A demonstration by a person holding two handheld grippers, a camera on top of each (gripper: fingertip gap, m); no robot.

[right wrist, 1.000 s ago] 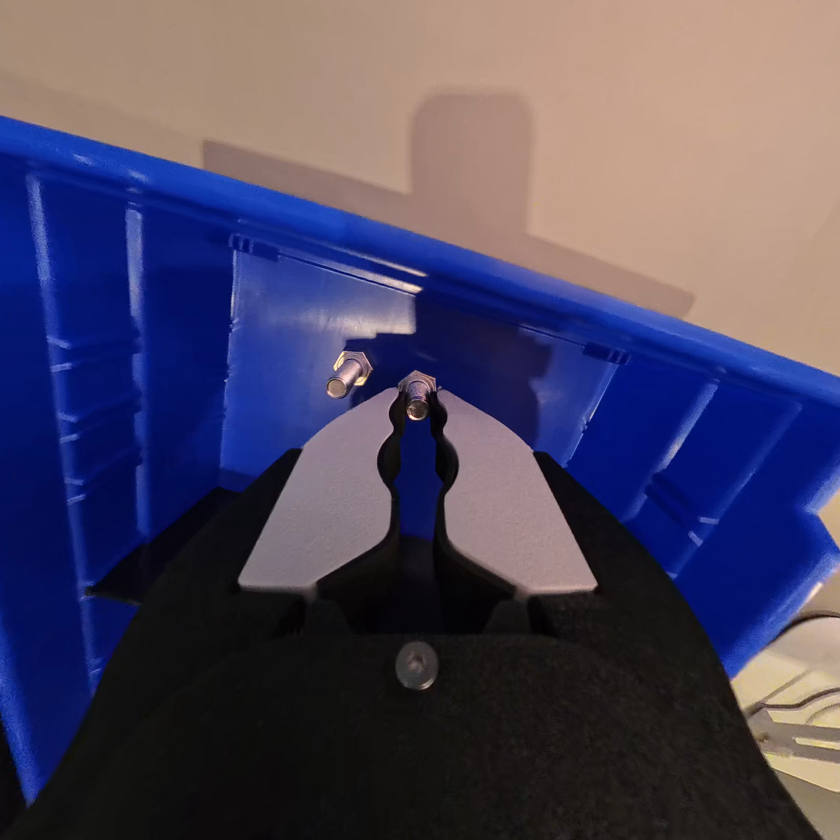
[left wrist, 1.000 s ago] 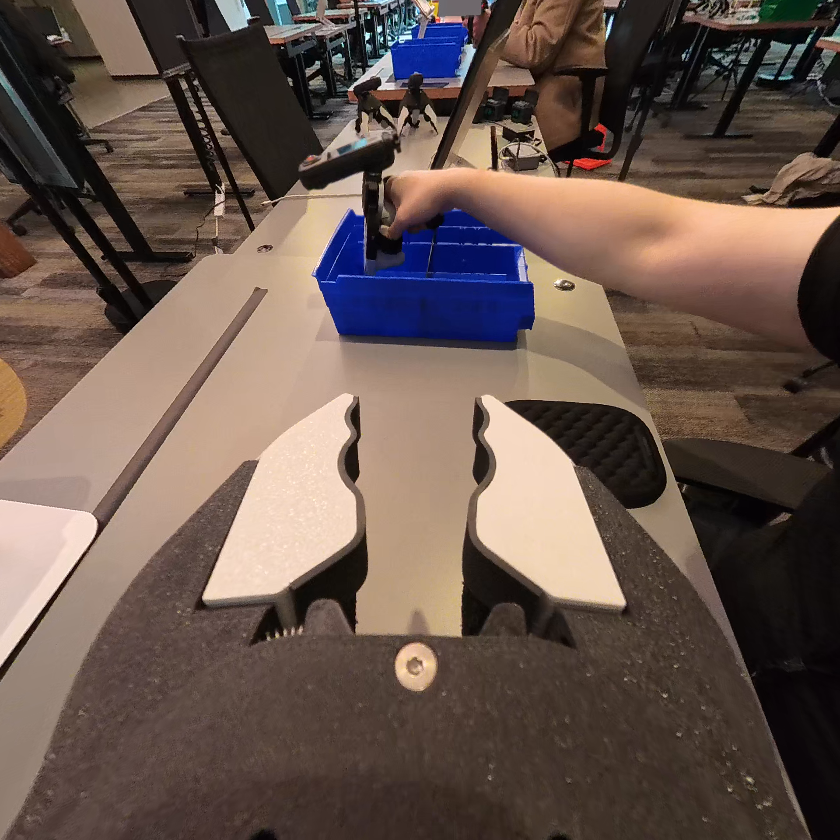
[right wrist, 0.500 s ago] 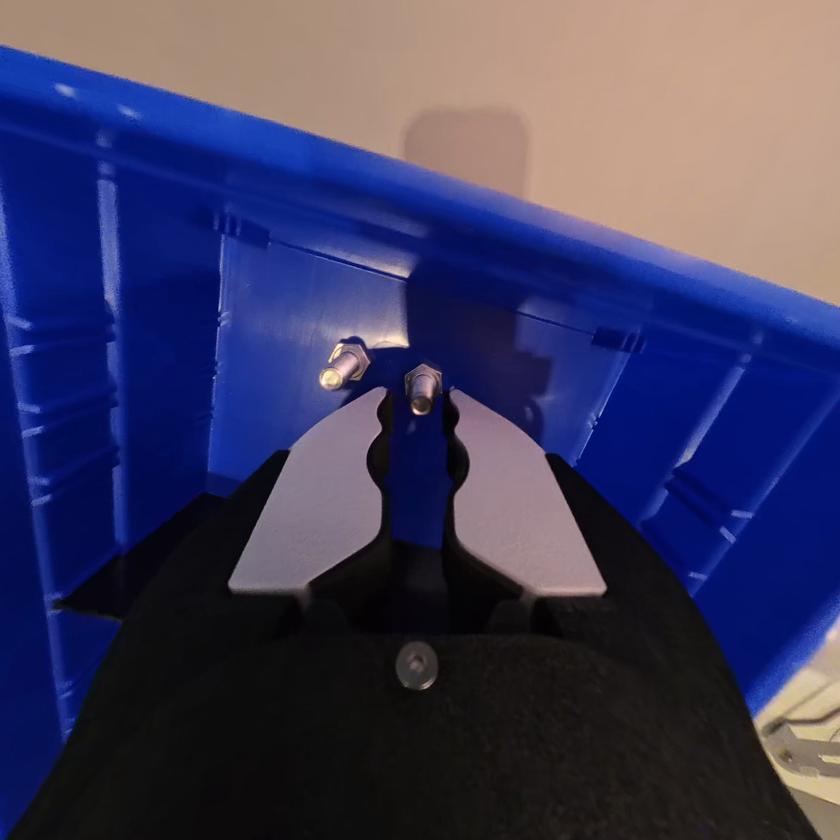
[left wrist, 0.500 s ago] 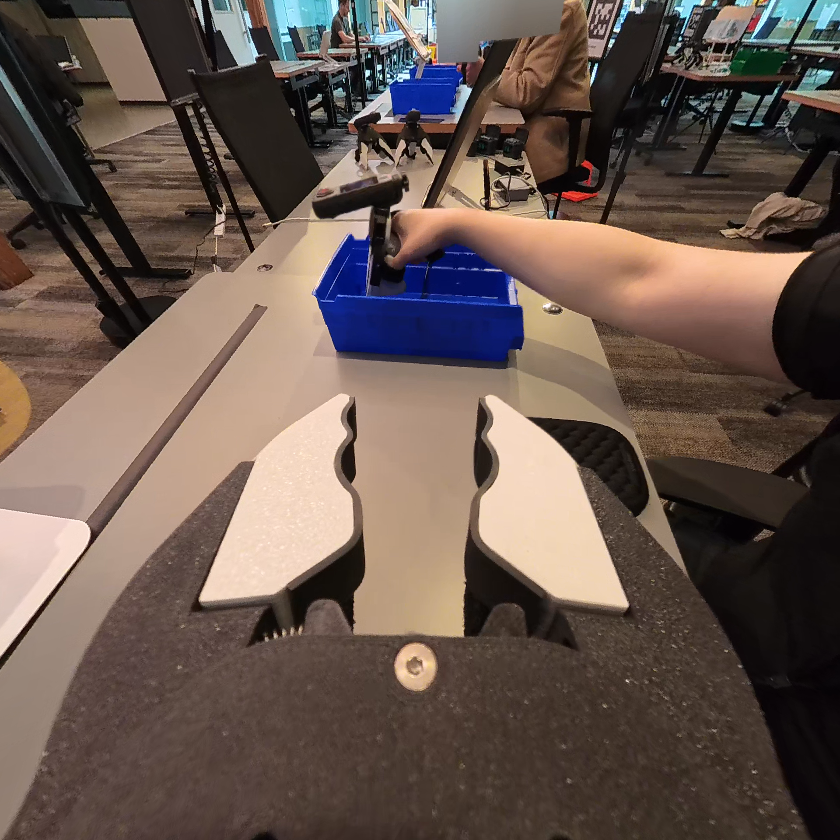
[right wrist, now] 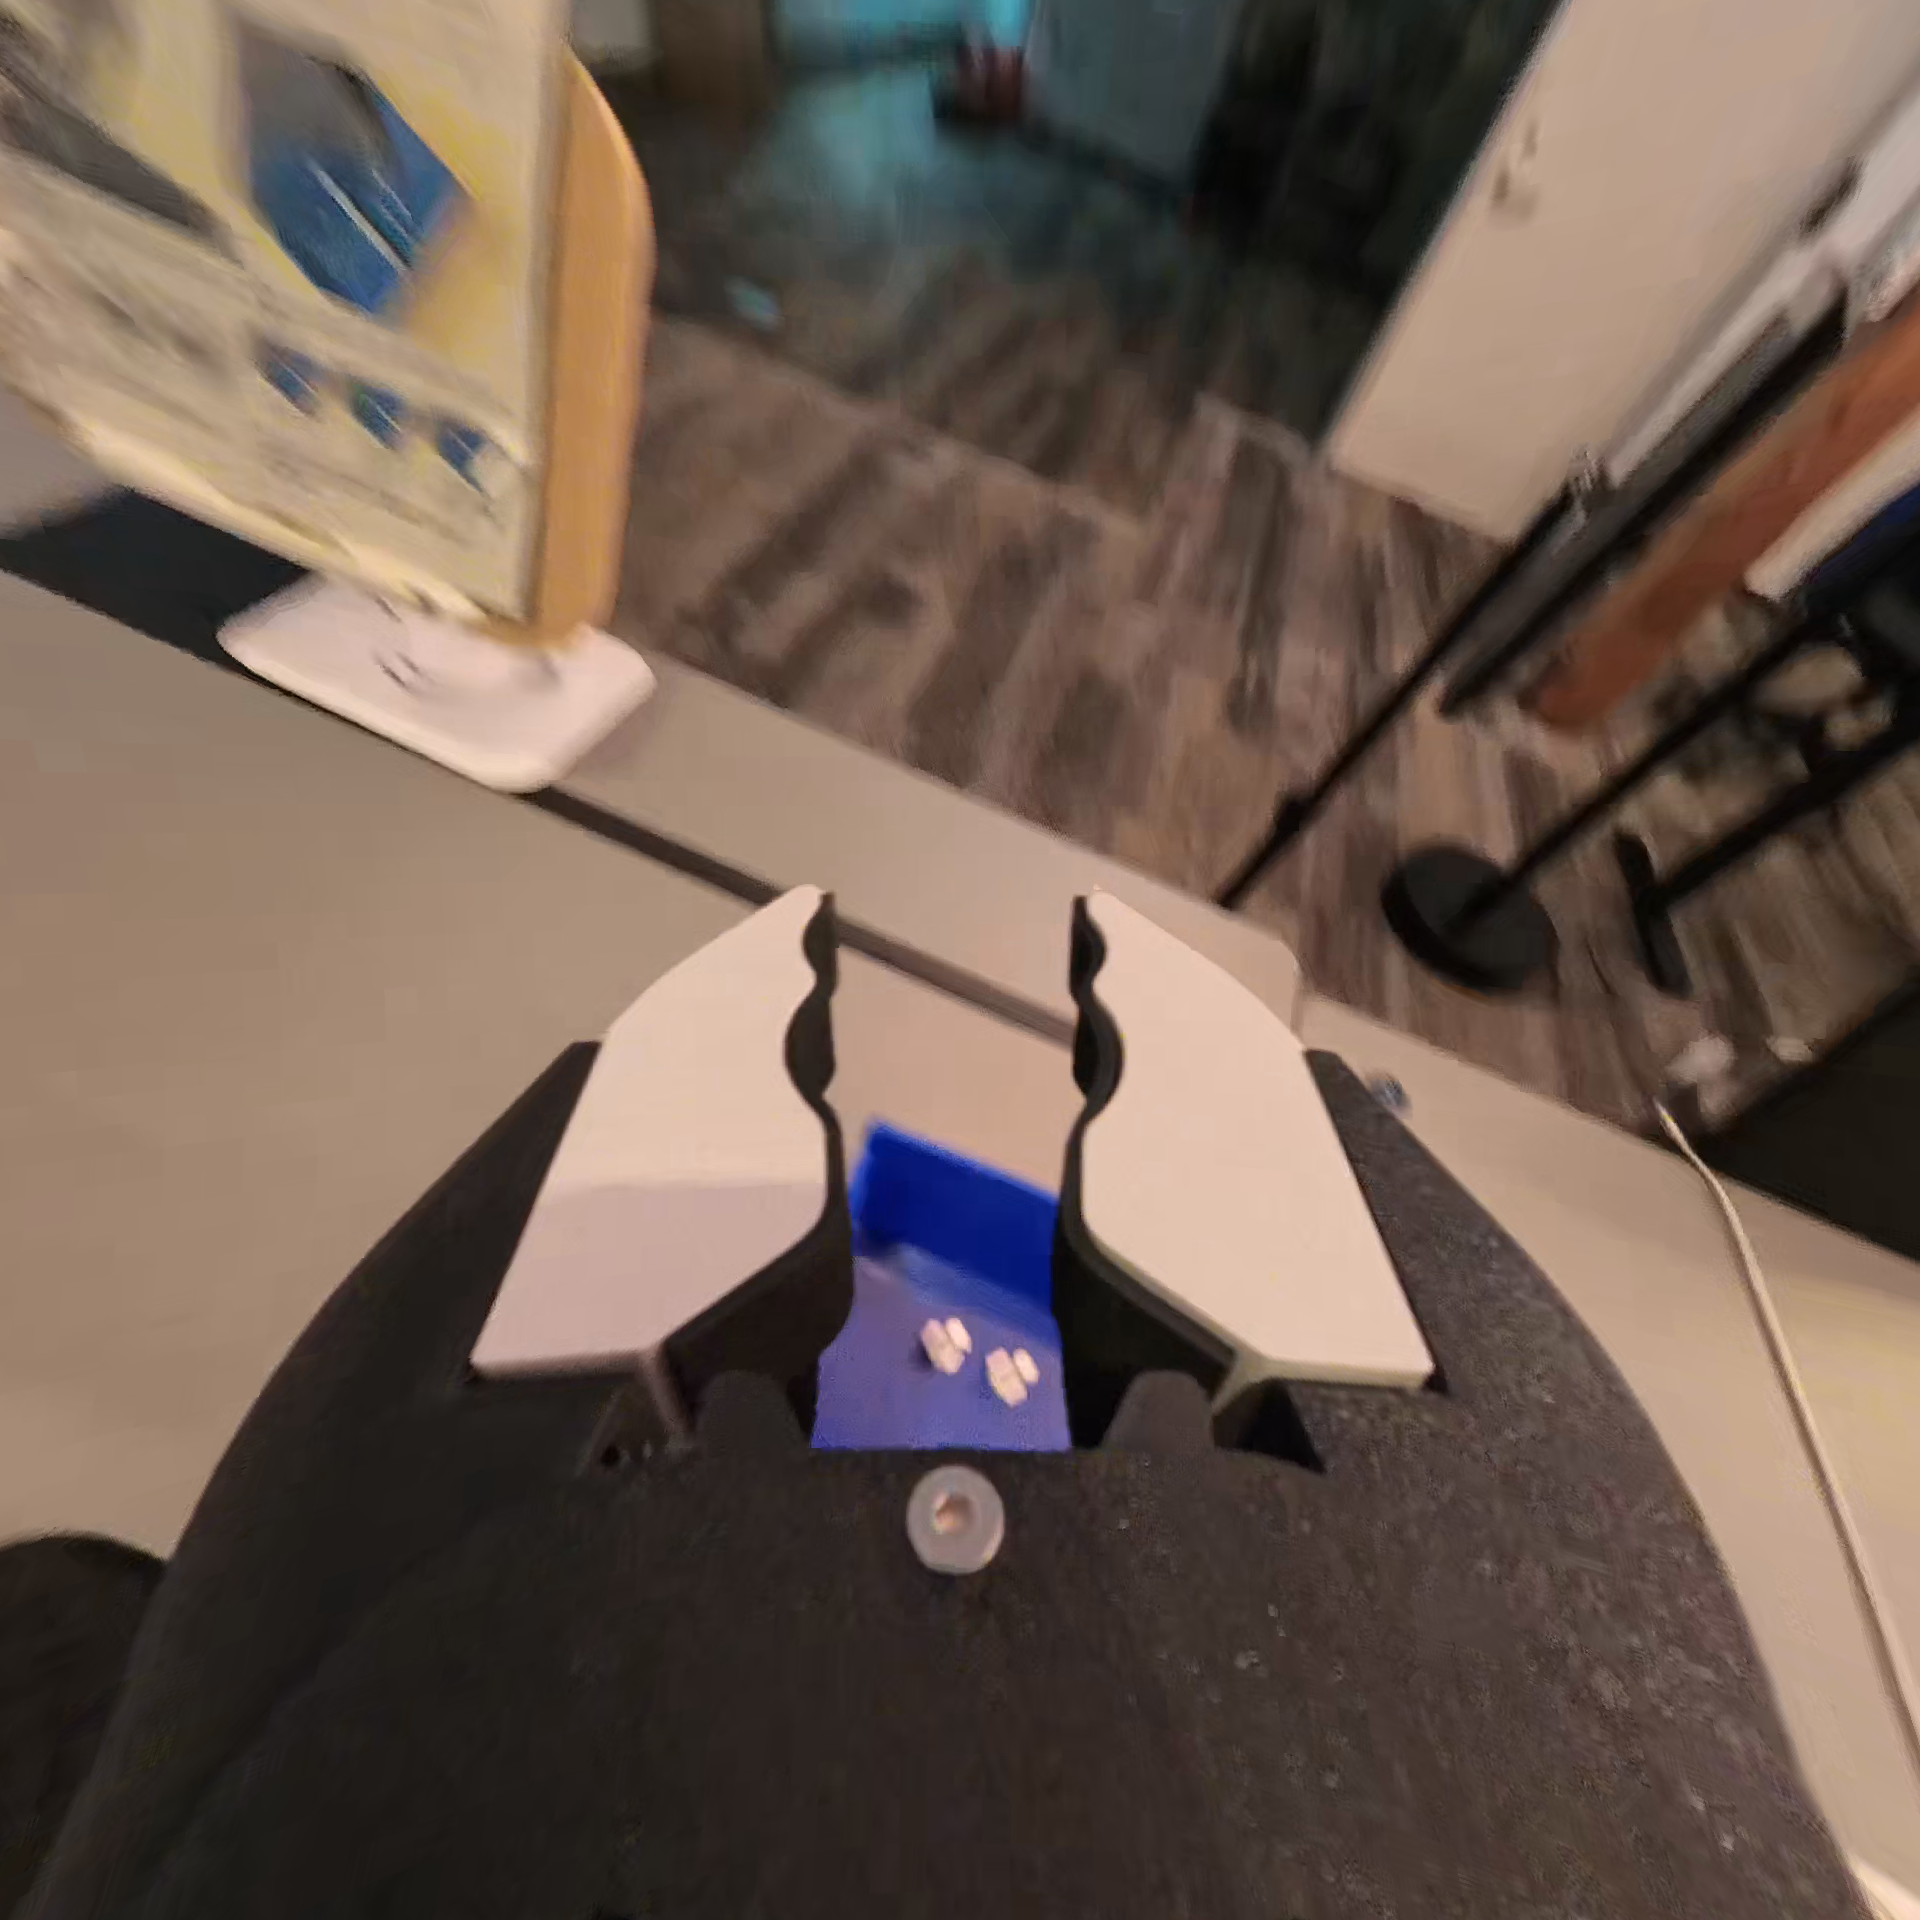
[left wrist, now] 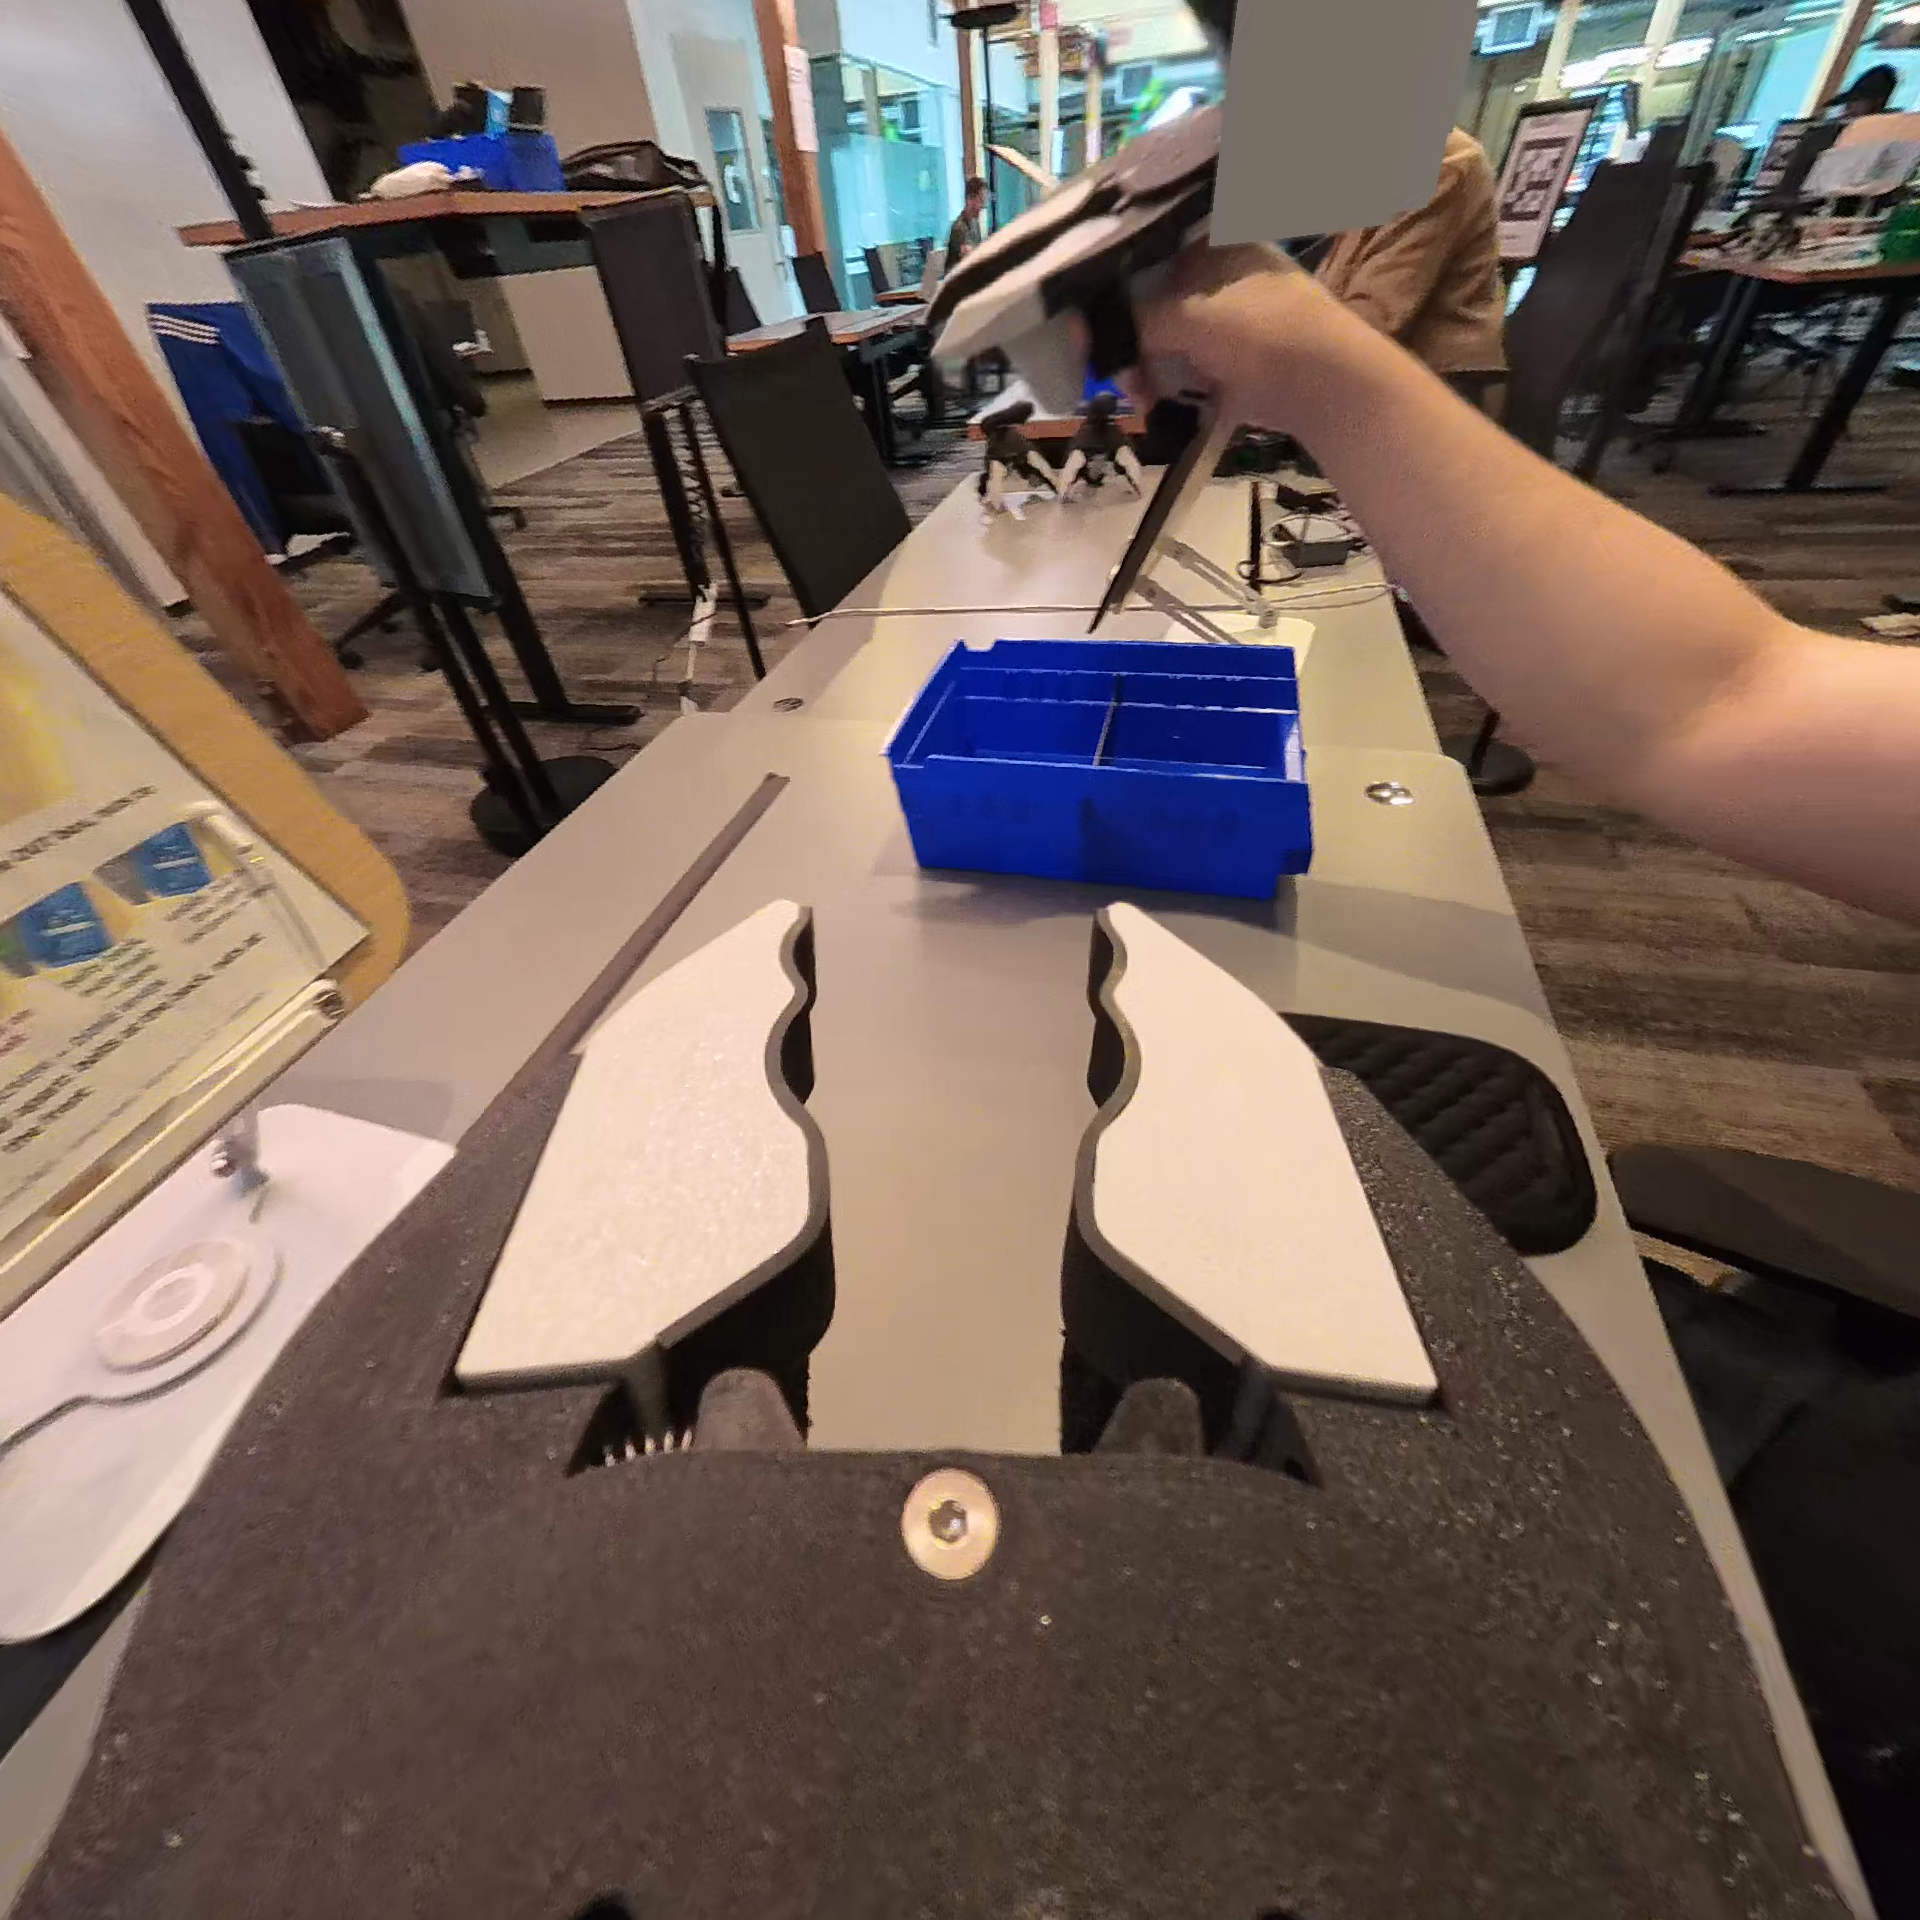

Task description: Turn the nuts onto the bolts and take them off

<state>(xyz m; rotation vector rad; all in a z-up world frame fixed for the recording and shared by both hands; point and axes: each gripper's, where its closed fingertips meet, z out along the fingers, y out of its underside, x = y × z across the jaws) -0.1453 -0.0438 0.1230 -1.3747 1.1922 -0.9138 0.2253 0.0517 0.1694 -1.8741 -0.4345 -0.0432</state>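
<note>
The right tool (right wrist: 951,925) has risen clear above the blue bin (left wrist: 1101,831) rim (both tools spread, empty).

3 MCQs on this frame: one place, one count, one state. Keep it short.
1. Where is the right claw?
A. Raised above the blue bin
B. Down inside the bin
C. Lying on the table

2. How many small metal pieces show on the bin floor in the right wrist view?
A. None
B. Two
C. Five

3. The left claw is:
A. Shut on a nut
B. Shut, empty
C. Open, empty

Key: 1 A, held up clear of the bin; 2 B, two blurred silver pieces lie side by side; 3 C, bare table shows between its fingers.
</note>
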